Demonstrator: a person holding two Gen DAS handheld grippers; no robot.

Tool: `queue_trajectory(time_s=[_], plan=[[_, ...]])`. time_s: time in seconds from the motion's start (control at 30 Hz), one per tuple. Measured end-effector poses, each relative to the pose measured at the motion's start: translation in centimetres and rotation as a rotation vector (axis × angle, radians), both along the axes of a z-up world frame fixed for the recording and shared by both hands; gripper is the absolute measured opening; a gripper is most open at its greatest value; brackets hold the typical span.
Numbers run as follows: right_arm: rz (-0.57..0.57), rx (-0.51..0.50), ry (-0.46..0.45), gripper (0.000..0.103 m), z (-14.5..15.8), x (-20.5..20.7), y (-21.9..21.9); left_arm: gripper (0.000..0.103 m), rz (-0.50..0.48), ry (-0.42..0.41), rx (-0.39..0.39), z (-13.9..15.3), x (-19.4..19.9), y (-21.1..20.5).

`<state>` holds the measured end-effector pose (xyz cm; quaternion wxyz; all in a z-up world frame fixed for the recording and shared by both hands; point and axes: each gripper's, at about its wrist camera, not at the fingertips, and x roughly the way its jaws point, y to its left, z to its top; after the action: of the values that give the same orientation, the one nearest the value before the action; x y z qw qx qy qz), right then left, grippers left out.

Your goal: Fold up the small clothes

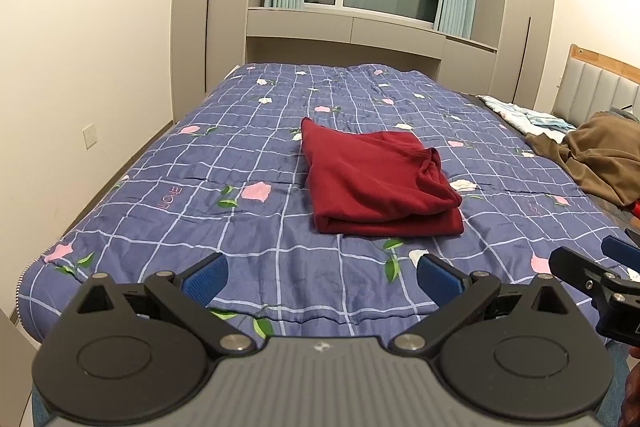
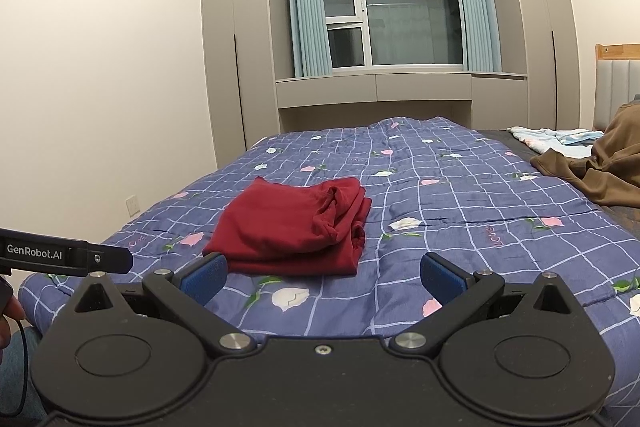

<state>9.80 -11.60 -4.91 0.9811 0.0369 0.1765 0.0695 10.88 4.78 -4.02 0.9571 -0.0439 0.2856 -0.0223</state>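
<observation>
A dark red garment (image 1: 376,183) lies folded into a thick rectangle on the blue checked floral quilt (image 1: 240,155); it also shows in the right wrist view (image 2: 296,227). My left gripper (image 1: 322,277) is open and empty, held back from the garment near the quilt's front edge. My right gripper (image 2: 324,277) is open and empty, just in front of the garment's near edge. The right gripper's side shows at the right edge of the left wrist view (image 1: 592,275), and the left gripper's body shows at the left of the right wrist view (image 2: 64,255).
A brown garment (image 1: 600,159) and a light blue patterned cloth (image 1: 524,115) lie at the bed's right side by the padded headboard (image 1: 600,87). Wardrobes (image 2: 236,39) and a curtained window (image 2: 384,7) stand beyond the bed. A wall runs along the left.
</observation>
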Motion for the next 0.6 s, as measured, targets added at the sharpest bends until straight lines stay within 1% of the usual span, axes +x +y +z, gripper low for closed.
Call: queue_trajectory(time_s=[0.6], plan=[[-0.001,0.000,0.000,0.102,0.01,-0.05,-0.04,0.102,-0.001,0.001,0.002,-0.06,-0.16,-0.04]])
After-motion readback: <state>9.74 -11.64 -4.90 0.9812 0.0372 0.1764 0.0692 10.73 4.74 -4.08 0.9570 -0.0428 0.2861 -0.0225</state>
